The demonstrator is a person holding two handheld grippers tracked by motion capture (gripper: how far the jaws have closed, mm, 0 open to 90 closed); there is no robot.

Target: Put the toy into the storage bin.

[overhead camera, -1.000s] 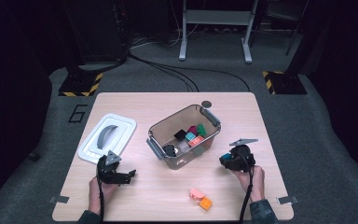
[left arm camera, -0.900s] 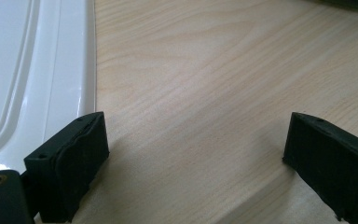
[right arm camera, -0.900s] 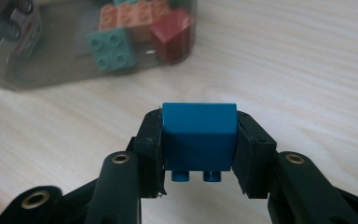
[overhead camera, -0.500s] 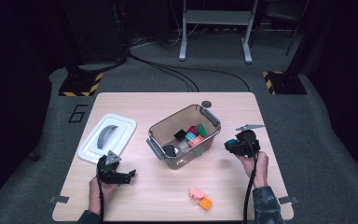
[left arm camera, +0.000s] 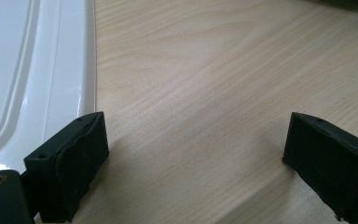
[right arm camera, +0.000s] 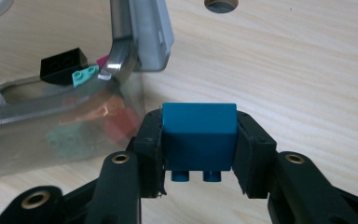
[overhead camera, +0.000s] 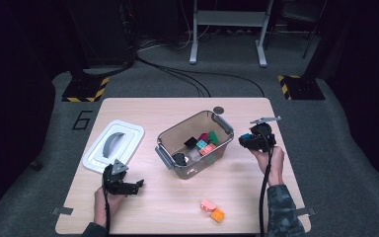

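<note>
My right gripper (right arm camera: 198, 140) is shut on a blue brick (right arm camera: 199, 135), both pads pressed against its sides. In the high view the right gripper (overhead camera: 249, 138) hangs just right of the clear plastic bin (overhead camera: 169, 133), above the table. The bin holds several coloured bricks (overhead camera: 206, 143) and a small toy car (overhead camera: 179, 159). My left gripper (overhead camera: 134, 186) rests low at the table's front left, its jaws wide open with bare wood between them. Its left fingertip (left arm camera: 70, 163) lies beside the white lid (left arm camera: 32, 79).
A white lid with a grey handle (overhead camera: 113, 144) lies at the left of the table. A pink brick (overhead camera: 207, 205) and an orange brick (overhead camera: 217, 215) sit near the front edge. A round hole (overhead camera: 219, 110) marks the tabletop behind the bin.
My right gripper has risen and moved away from the front edge, toward the bin's right end, carrying the blue brick. The left gripper has stayed put.
</note>
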